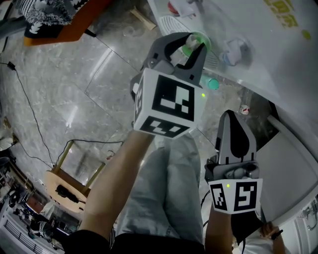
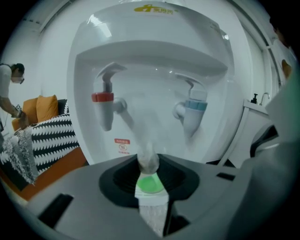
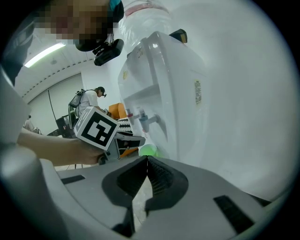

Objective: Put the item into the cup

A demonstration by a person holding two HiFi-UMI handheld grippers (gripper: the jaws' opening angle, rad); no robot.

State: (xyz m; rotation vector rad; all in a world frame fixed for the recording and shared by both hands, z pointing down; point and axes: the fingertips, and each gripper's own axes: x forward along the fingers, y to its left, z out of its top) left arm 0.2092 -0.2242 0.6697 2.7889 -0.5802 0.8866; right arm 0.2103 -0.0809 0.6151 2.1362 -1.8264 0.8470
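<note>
- A glossy grey marbled tile floor (image 1: 74, 69) fills most of the head view.
- A light wooden stool (image 1: 67, 184) stands on the tiles at lower left.
- A thin black cable (image 1: 31, 116) trails across the floor towards the stool.
- An orange sofa (image 1: 69, 25) with a black-and-white patterned cover (image 1: 44, 15) sits on the floor at the top-left edge.

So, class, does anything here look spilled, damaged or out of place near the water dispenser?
Nothing stands out. The left tongs grip a cup, clear with green in it, in front of the water dispenser, and no spill shows. The right tongs are shut and empty.
</note>
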